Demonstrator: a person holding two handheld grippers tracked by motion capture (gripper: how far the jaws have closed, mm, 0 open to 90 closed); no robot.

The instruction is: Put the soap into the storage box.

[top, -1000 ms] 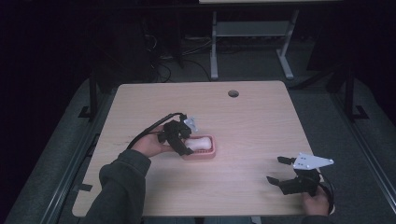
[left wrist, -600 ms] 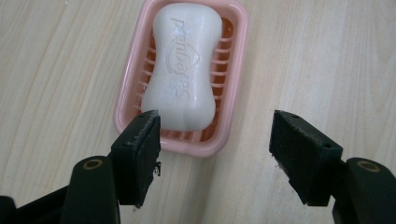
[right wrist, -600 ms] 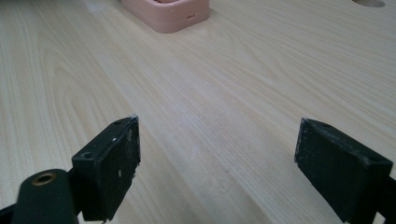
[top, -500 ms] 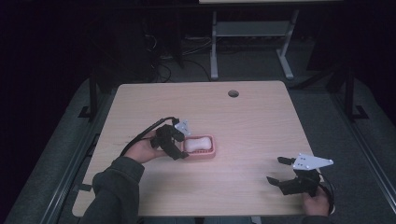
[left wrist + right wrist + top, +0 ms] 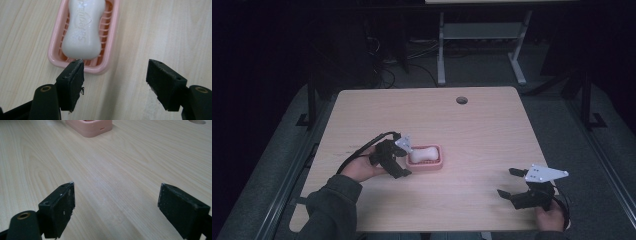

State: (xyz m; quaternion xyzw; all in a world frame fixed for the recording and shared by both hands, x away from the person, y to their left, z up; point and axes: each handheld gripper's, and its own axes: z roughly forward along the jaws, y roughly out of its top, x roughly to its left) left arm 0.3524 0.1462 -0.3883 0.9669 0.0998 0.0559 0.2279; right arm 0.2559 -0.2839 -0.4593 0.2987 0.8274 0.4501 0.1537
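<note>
We see the left tool (image 5: 115,85), jaws wide and empty, drawn back toward 7 o'clock from the soap (image 5: 82,27) in its dish (image 5: 110,53); the right tool (image 5: 116,211) is also wide.

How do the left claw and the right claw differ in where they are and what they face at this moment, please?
The left claw sits at the end of the pink soap dish, facing the white soap bar, while the right claw waits near the table's front edge, facing bare wood with the dish far ahead. One left jaw nearly meets the dish rim; the right jaws are near nothing. Both are open and empty.
</note>
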